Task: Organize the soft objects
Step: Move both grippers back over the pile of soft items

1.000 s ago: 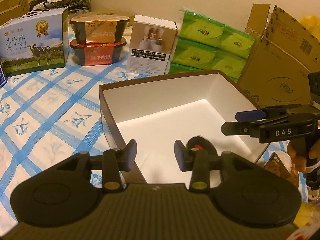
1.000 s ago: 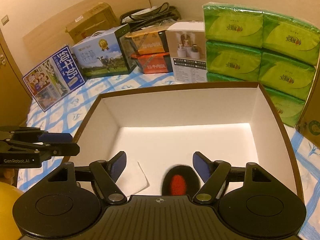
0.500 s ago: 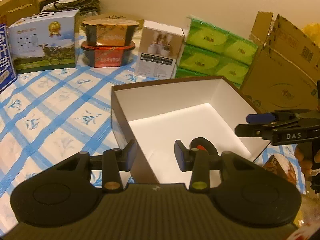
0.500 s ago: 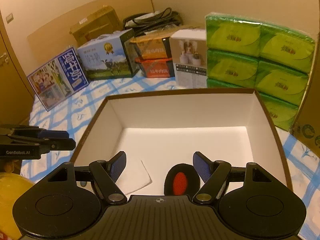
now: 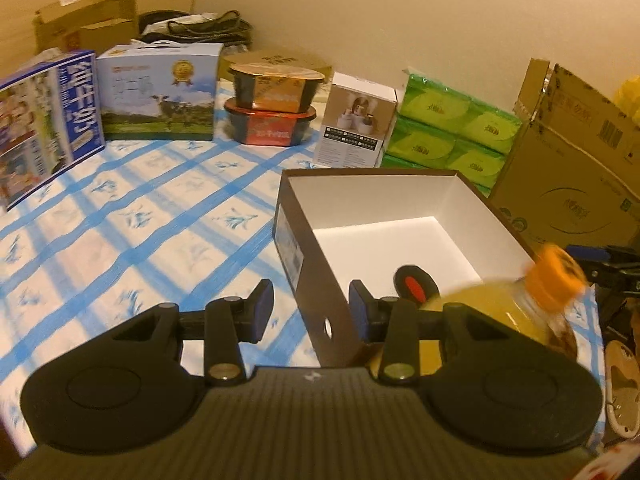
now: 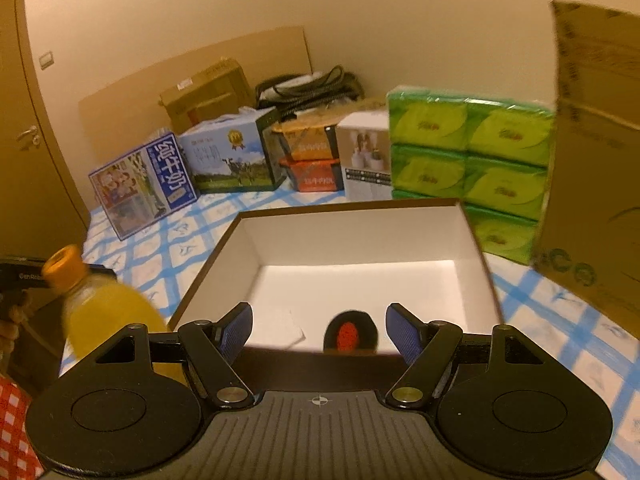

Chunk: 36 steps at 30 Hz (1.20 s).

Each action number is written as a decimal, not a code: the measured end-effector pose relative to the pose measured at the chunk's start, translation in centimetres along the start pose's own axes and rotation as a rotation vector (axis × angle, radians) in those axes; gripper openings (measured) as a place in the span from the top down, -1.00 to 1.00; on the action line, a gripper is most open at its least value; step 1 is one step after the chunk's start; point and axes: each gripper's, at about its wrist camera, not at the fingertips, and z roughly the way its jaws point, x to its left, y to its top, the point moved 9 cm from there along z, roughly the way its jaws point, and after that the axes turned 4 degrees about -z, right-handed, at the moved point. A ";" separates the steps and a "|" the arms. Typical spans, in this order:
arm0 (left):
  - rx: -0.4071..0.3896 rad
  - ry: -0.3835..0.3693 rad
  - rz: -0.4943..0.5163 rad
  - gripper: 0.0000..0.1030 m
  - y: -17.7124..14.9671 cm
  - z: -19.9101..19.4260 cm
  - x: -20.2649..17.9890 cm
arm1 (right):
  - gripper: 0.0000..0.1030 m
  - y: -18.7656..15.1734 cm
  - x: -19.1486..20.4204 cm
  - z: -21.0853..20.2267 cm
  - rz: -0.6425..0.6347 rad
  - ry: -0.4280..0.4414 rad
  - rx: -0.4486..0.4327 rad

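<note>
A brown box [image 5: 308, 264] [image 6: 476, 248] with a white inside stands open on the checked cloth. In it lie a round black pad with a red centre [image 5: 414, 286] [image 6: 351, 332] and a flat white piece [image 6: 280, 328]. My left gripper [image 5: 311, 308] hangs open before the box's near left corner, nothing between its fingers. My right gripper [image 6: 322, 332] is open wider, in front of the box's near wall, also holding nothing. Its tip shows at the right edge of the left wrist view [image 5: 612, 268].
A bottle of yellow drink with an orange cap [image 5: 520, 300] [image 6: 100, 312] stands between the grippers by the box's near side. Green tissue packs [image 6: 468, 160], a cardboard carton [image 5: 568, 184], a white box [image 5: 352, 120], stacked bowls [image 5: 272, 108] and milk cartons [image 5: 156, 96] line the back.
Both grippers have drawn back and risen away from the box, with their openings unchanged. The yellow bottle has come into view in both wrist views.
</note>
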 end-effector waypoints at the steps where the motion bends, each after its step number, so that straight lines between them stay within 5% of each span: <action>1: -0.001 0.005 -0.010 0.28 -0.6 -0.9 0.0 | -0.43 -0.5 0.1 -1.1 -0.009 -0.006 -0.007; 20: 0.039 0.038 -0.001 0.26 -15.6 -12.5 -8.4 | -0.43 -13.4 2.8 -15.6 0.062 -0.054 0.030; 36: 0.091 0.086 0.001 0.22 -24.1 -13.5 -12.3 | -0.43 -26.9 7.3 -15.4 -0.162 -0.144 0.265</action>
